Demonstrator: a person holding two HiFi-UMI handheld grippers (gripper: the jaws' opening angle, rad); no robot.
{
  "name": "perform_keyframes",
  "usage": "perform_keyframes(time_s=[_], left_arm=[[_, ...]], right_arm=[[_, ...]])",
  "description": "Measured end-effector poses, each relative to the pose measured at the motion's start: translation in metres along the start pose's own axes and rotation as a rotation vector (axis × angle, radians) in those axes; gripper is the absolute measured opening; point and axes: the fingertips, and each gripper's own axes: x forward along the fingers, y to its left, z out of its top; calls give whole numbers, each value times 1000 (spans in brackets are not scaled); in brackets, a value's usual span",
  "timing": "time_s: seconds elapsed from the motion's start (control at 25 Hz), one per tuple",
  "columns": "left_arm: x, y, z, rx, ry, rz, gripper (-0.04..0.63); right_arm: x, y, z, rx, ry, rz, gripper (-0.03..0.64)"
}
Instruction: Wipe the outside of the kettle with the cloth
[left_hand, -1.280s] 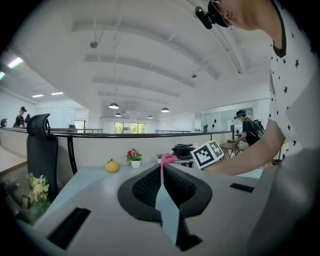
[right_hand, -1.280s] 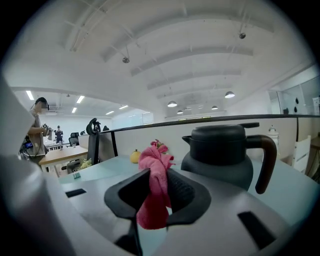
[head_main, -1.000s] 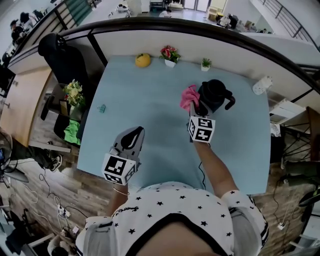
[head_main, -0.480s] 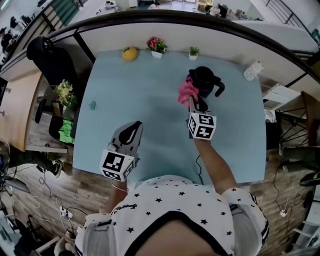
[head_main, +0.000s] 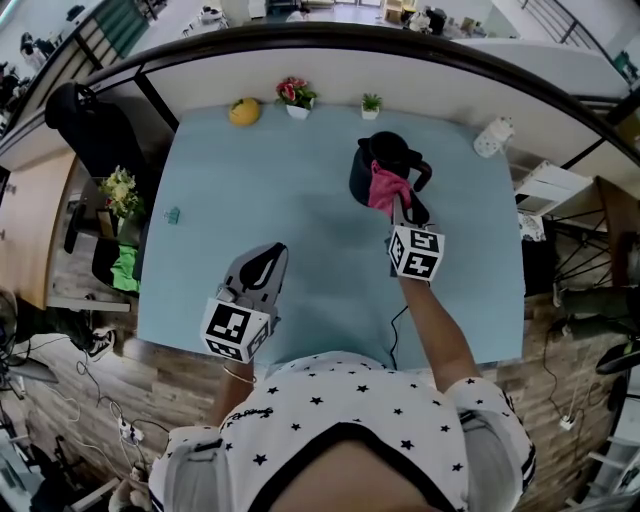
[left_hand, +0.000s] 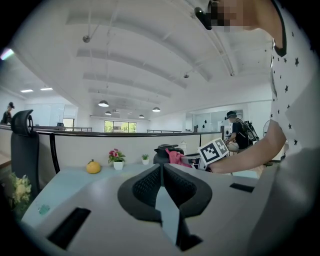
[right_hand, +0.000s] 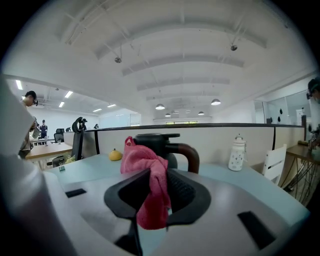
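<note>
nearest the camera, in the head view: white short-sleeved shirt with black stars, 2 bare forearms reaching forward from it.

left gripper, grey with black pads and a marker cube at its rear, held over the near left part of the light blue rectangular table, well apart from the task's things. jaws pressed together along their whole length in the left gripper view, nothing between them.

right gripper, same build, further out and to the right, pointing toward the table's far side. jaws clamped on a crumpled pink cloth; in the right gripper view the cloth pinched between the 2 black pads, 1 end hanging down below them, the rest bunched up above and ahead.

just beyond the jaws: black kettle, upright, lid on, toward the far right of the table. bunched cloth against the kettle's near side, between body and curved handle in the head view; in the right gripper view, covering the left of the kettle, brownish handle showing at the right.

small teal clip near the left edge of the table.

far edge of the table, left to right: round yellow fruit-like ornament, white pot of pink flowers, small white pot with a green plant, white patterned jar at the right corner.

behind these: low white partition with a dark rail; black office chair at the left.
</note>
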Motion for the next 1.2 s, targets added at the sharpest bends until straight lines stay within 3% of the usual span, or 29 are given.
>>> perform_keyframes(time_s=[0.4,0.76,1.2], left_arm=[[-1,6,4,4,3,39,38],[-3,9,2,5,2,38,38],[-5,13,-2,-3,3,20,38]], right_arm=[[11,-44,3,10,7,-69,97],[10,-42,2,6,7,-71,97],[-12,53,0,-29,-13,129,97]])
